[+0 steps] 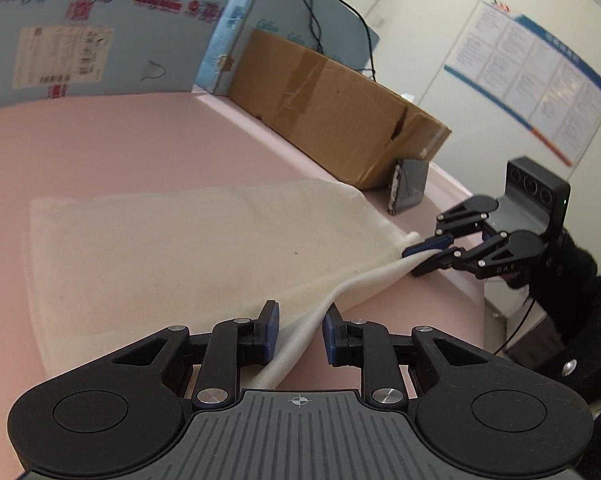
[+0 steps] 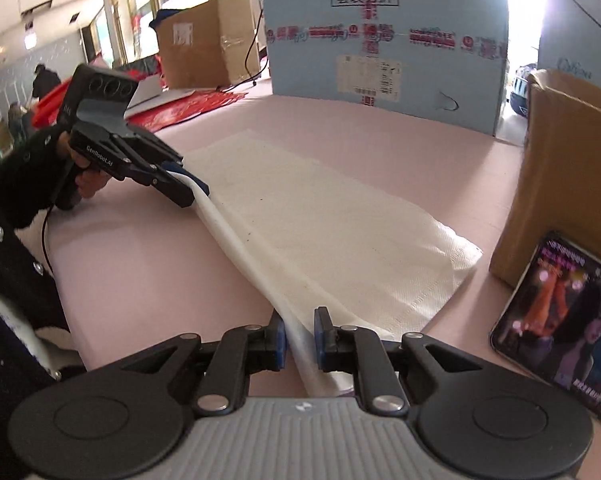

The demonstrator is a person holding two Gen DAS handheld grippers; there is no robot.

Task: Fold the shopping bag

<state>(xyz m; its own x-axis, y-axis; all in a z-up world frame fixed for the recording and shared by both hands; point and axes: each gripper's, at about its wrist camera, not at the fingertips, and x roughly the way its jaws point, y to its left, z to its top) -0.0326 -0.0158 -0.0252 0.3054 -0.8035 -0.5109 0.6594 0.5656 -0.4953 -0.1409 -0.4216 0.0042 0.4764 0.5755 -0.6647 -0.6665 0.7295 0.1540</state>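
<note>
Shopping bag strap — pinched by both jaws.

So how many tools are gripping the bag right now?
2. The left tool and the right tool each pinch the lifted folded edge of the shopping bag, one at either end; the rest lies flat on the pink table.

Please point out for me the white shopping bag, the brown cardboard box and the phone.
shopping bag (image 2: 324, 216), right wrist view, on its flat middle panel.
brown cardboard box (image 1: 324, 108), left wrist view, on its long taped side.
phone (image 2: 560, 312), right wrist view, on its lit screen.
</note>
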